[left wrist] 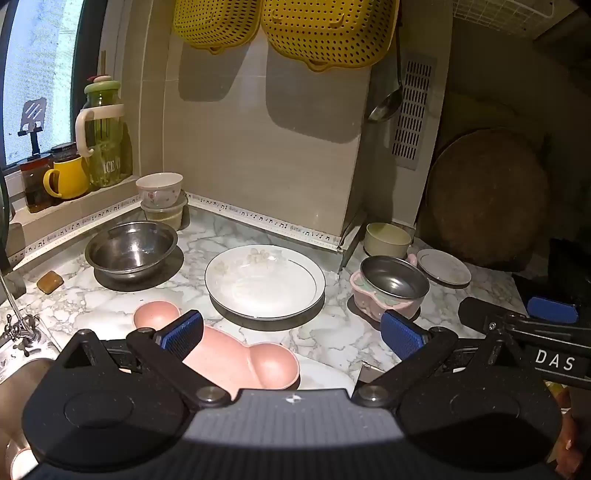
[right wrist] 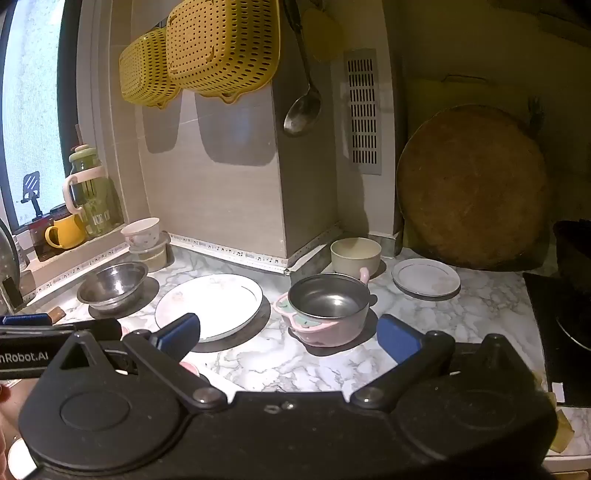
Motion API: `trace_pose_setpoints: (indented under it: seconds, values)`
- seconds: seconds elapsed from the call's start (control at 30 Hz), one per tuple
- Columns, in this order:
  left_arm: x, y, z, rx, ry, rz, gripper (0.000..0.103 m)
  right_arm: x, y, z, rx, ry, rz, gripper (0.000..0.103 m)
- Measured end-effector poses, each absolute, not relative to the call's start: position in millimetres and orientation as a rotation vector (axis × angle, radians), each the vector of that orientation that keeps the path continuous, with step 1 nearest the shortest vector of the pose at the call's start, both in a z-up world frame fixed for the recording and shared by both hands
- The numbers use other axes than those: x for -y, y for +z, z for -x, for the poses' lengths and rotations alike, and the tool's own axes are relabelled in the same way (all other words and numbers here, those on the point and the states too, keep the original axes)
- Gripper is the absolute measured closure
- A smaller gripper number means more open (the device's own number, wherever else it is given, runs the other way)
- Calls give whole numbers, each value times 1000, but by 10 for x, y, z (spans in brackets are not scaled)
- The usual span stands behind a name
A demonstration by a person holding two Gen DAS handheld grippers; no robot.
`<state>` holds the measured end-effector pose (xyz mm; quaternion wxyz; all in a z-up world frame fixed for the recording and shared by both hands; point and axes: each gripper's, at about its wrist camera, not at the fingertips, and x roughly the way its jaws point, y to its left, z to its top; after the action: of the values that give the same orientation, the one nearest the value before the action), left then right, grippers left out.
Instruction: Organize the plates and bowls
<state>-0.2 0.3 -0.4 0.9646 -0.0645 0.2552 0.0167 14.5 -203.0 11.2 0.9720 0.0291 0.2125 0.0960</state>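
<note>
You face a kitchen corner: marble-patterned counter (left wrist: 325, 332), beige tiled wall (left wrist: 258, 147) with a jutting column carrying a slotted vent (right wrist: 364, 110). Window (left wrist: 37, 74) at your left throws daylight; the right side sits dim. Yellow baskets (left wrist: 280, 29) hang overhead, casting shadows on the tiles.

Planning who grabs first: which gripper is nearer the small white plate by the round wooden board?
Right. The right gripper faces the pink pot, with the small white plate just beyond to its right. The left gripper sits over the pink tray, further left, facing the big plate.
</note>
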Motion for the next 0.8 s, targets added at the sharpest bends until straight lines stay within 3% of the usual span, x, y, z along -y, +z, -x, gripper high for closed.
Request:
trace_pose_setpoints:
  seconds: [0.8]
  values:
    - [-19, 31, 42, -534, 57, 122, 0, 2019, 144, -118, -438, 202, -45, 1]
